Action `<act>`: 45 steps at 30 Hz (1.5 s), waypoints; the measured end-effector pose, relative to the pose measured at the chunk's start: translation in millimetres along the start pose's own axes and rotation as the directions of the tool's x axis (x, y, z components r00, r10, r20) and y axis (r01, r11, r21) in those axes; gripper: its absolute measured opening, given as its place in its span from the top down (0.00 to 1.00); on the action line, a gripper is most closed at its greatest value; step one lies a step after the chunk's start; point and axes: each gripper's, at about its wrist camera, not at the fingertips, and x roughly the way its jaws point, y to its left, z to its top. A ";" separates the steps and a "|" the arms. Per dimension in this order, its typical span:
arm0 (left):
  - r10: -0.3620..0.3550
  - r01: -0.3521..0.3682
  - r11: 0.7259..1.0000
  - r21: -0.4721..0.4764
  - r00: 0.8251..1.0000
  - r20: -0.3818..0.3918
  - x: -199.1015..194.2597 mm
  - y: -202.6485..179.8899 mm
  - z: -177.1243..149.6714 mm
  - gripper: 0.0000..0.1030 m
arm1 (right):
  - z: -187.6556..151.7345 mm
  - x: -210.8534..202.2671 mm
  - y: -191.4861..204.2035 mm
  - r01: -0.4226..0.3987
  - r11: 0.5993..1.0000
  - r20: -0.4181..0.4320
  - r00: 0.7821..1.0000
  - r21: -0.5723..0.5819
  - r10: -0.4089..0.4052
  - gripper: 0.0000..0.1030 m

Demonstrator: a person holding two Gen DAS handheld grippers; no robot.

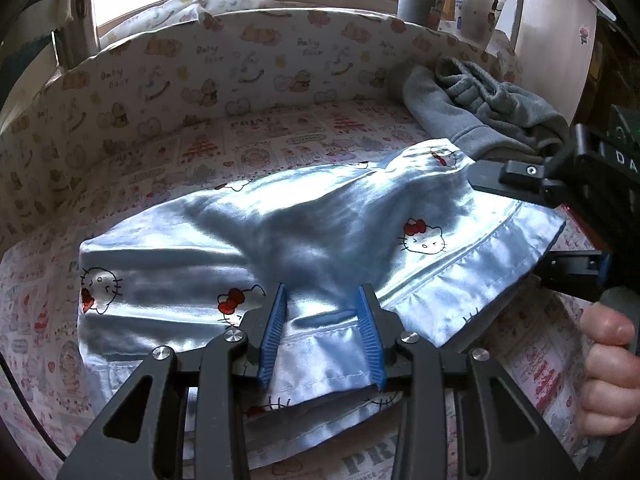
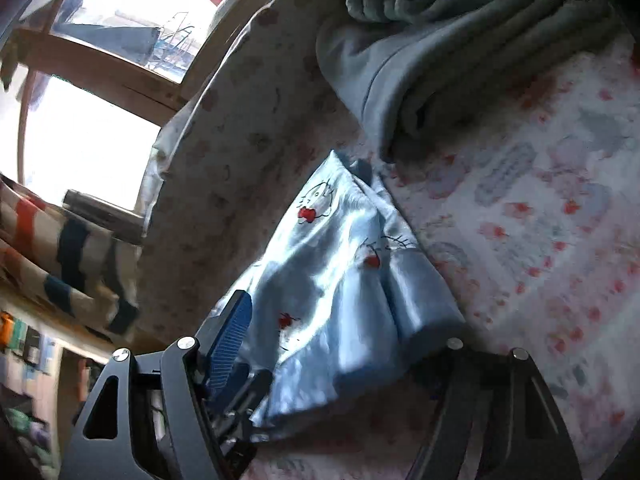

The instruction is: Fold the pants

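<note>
Light blue satin pants with cat print lie across the patterned bed sheet, near a grey garment at the padded wall. Left gripper pinches a bunched fold at the near hem. Right gripper spread wide, fabric draped between its fingers; grip cannot be told

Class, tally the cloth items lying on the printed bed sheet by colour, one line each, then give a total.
Light blue satin pants: 1
Grey fleece garment: 1
Total: 2
</note>
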 end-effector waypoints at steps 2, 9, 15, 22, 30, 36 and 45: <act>0.002 -0.002 1.000 0.000 1.000 0.000 0.2 -0.4 0.1 0.66 | -3.0 6.1 4.1 -0.020 1.000 -0.042 0.999 -0.006 0.020 0.30; -0.012 0.013 1.000 -0.020 1.000 0.003 -1.0 2.2 -0.9 0.66 | -14.8 27.9 25.0 -0.041 0.997 -0.139 0.990 -0.059 0.032 0.30; -0.015 0.015 1.000 -0.023 1.000 0.003 -1.1 2.5 -1.4 0.66 | -0.6 49.8 30.2 -0.009 0.995 -0.228 0.974 -0.097 -0.013 0.64; 0.095 -0.094 0.995 -0.010 0.994 0.061 -19.2 9.0 -6.8 0.69 | 0.5 52.5 17.5 -0.012 0.994 -0.248 0.969 -0.105 -0.014 0.91; -0.253 0.255 0.943 -0.213 0.967 0.037 -65.8 20.0 -34.6 0.65 | 17.4 40.4 49.4 -0.103 0.991 -0.299 0.951 -0.086 0.073 0.93; -0.484 0.483 0.753 -0.446 0.867 0.122 -38.3 13.4 -37.5 0.62 | 14.9 21.8 76.5 -0.169 0.980 -0.288 0.948 -0.102 0.133 0.93; -0.445 0.581 0.543 -0.606 0.811 0.380 -31.7 27.3 -56.7 0.40 | 13.3 12.0 86.1 -0.185 0.979 -0.278 0.948 -0.080 0.157 0.93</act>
